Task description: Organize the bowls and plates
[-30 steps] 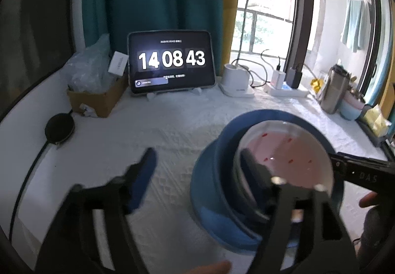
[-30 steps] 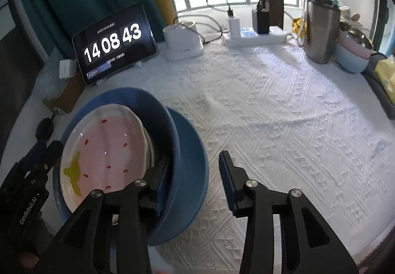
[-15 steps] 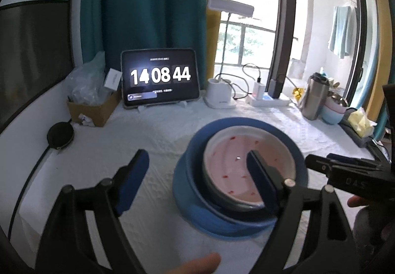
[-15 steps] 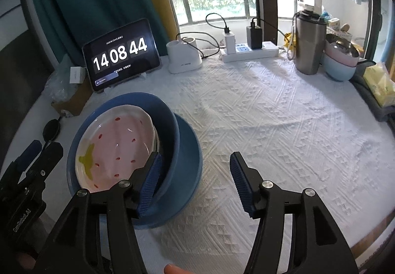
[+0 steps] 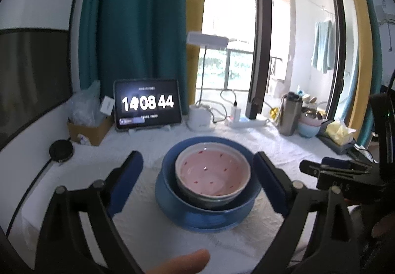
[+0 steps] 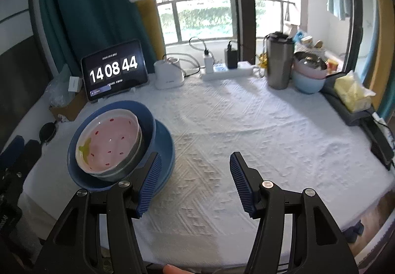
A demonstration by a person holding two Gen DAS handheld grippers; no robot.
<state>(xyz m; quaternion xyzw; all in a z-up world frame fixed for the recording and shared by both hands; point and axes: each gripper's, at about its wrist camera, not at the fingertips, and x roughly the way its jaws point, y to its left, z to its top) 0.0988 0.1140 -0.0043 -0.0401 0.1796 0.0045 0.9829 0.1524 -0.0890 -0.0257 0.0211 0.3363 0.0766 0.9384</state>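
The pink bowl [image 5: 213, 175] with small red spots sits inside the blue bowl [image 5: 209, 202], and this one stands on a blue plate [image 6: 165, 148]; the whole stack is on the white tablecloth [image 6: 246, 131], near the left side of the table, in front of the tablet clock [image 6: 114, 69]. All three look like glazed ceramic, so I judge them stiff, rather heavy as a stack, smooth and slippery, and easy to chip if they knock together. A good place to take hold would be the rim of one bowl, with one pad inside and one outside, lifting straight up. The left gripper [image 5: 200, 175] has its jaws opening, wide on both sides of the stack, and the pads do not touch it. The right gripper [image 6: 195, 180] is released too, with only tablecloth between its pads, just right of the plate. Far right stand a steel flask [image 6: 279, 62] and other stacked bowls [image 6: 308, 74].
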